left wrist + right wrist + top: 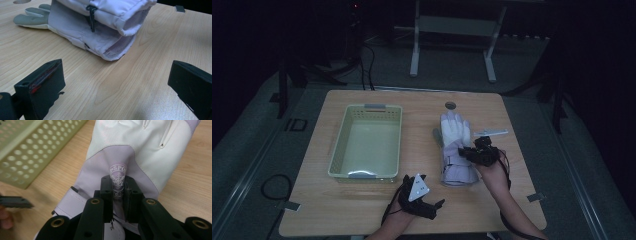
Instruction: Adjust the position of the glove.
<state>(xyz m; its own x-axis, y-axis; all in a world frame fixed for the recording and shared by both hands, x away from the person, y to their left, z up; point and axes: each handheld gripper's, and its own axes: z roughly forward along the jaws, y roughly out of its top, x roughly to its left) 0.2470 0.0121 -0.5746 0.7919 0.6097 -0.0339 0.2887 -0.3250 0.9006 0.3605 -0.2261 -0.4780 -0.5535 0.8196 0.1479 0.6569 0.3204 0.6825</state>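
Note:
A white and lilac winter glove (455,145) lies on the wooden table, fingers pointing away from me and cuff toward me. My right gripper (472,152) sits over its wrist part. In the right gripper view that gripper (119,187) is shut on a raised fold of the glove (140,147), pinching the lilac fabric with the snowflake logo. My left gripper (432,190) rests near the table's front edge, left of the cuff. Seen from the left gripper view, it (117,82) is open, nothing between its jaws, facing the glove's open cuff (100,32) a short way off.
A pale green perforated basket (337,145) stands left of the glove, its wall close by in the right gripper view (30,147). A small grey flat bar (490,132) lies right of the glove's fingers. A round hole (450,105) is in the tabletop beyond the glove.

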